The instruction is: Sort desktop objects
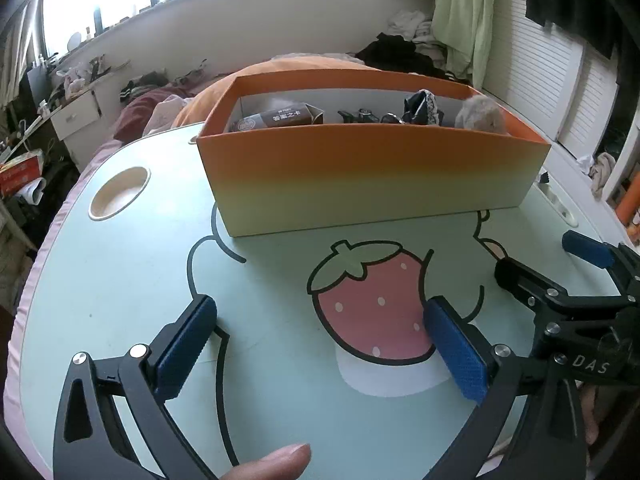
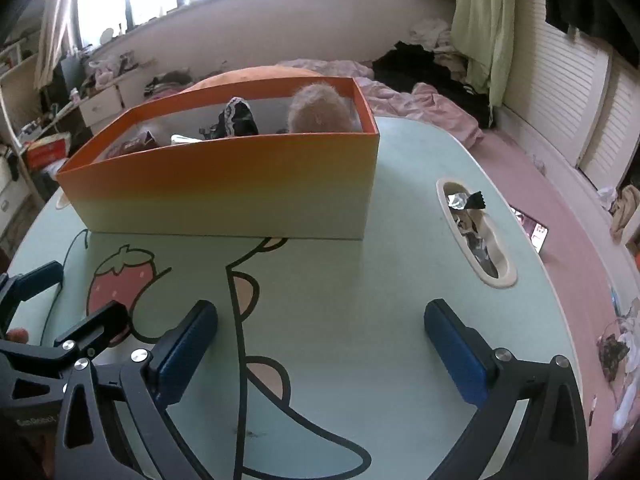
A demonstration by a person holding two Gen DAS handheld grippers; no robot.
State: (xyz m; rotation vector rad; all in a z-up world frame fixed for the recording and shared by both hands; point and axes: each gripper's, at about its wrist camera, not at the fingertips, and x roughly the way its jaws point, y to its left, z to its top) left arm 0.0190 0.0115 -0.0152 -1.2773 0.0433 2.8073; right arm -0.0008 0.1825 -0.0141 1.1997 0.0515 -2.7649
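Nearest to us, the left gripper (image 1: 320,344) hangs over the tabletop (image 1: 120,300) with its blue pads spread wide and nothing between them, just above the printed strawberry. The right gripper (image 2: 320,344) is the same: jaws fully apart, empty, over bare tabletop near the front edge. A fingertip (image 1: 276,462) shows at the bottom of the left view.

Further back, toward the far edge, stands the orange box (image 1: 372,172), already holding a brown packet (image 1: 280,116), dark clips, a black lacy cloth (image 2: 238,118) and a fluffy ball (image 2: 318,110). The open tabletop in front of it looks cleared, so we judge the sorting largely done.

What we see as risky: the two grippers sit close side by side, and a careless swing could knock one into the other. A low reach forward could also push the light box toward the far edge.

Only the right view shows the long slot (image 2: 500,276) near the right edge with foil wrappers (image 2: 466,200) stuck in it; if those count, we may miss them, and wide pads may not fit the narrow slot. Only the left view shows the round cup hole (image 1: 120,192) near the left edge, and the packet's label clearly.
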